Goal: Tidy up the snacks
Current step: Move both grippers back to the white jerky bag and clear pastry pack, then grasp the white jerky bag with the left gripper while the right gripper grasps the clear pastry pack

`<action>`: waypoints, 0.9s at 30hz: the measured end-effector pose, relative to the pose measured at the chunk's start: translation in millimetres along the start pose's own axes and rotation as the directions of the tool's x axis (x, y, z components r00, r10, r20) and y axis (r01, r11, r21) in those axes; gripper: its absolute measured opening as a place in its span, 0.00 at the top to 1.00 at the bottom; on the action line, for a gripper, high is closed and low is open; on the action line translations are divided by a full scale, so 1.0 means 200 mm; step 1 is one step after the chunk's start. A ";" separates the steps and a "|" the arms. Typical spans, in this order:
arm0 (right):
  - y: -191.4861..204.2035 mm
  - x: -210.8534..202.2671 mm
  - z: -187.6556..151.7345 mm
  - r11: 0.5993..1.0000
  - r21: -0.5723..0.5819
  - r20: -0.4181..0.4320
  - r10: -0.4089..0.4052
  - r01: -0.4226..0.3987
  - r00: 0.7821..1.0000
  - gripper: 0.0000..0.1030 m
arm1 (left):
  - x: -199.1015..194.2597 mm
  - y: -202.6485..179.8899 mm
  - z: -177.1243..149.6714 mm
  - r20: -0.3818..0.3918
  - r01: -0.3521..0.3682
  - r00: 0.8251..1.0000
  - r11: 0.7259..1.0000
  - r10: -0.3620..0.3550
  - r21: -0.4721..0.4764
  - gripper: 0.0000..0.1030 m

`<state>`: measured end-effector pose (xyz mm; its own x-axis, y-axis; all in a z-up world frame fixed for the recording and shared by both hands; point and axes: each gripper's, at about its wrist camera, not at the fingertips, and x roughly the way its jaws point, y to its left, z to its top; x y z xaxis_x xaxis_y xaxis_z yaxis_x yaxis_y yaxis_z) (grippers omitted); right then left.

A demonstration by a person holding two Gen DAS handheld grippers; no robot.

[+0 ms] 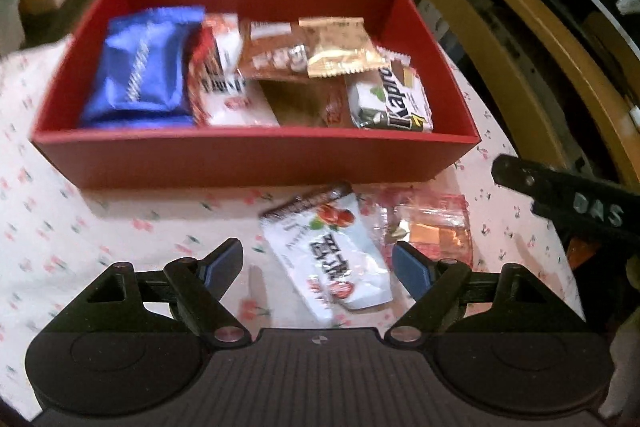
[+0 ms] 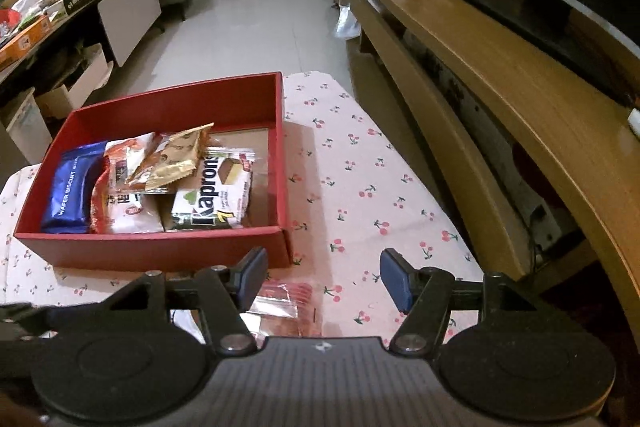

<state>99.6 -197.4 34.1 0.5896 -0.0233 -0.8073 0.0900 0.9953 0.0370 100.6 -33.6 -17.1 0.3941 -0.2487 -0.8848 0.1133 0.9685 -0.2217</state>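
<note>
A red box stands on the cherry-print cloth and holds several snacks, among them a blue wafer pack, a gold packet and a Kapro wafer pack. In front of the box lie a white packet with red fruit and a clear red-edged packet. My left gripper hovers open over the white packet, which lies between its fingers untouched. My right gripper is open above the cloth right of the red box, with the clear packet under its left finger.
A wooden TV stand runs along the right side, close to the table's edge. A low table with clutter stands far left across the tiled floor. The right gripper's black body enters the left wrist view at the right.
</note>
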 end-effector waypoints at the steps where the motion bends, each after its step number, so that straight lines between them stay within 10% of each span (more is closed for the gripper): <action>1: -0.01 0.00 0.00 1.000 0.000 -0.005 0.006 -0.006 1.000 0.24 | 0.02 -0.01 0.00 -0.006 0.003 1.000 1.000 -0.003 -0.018 0.16; 27: 0.04 0.26 -0.06 0.995 0.051 -0.186 0.092 -0.084 0.978 0.17 | 0.03 0.14 -0.06 -0.084 -0.029 0.996 0.999 0.031 0.028 0.38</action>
<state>121.1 -189.0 -13.9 0.4359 0.0865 -0.8958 0.0806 0.9876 0.1346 95.0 -7.9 -33.4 0.3191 -0.2167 -0.9226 0.1277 0.9745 -0.1847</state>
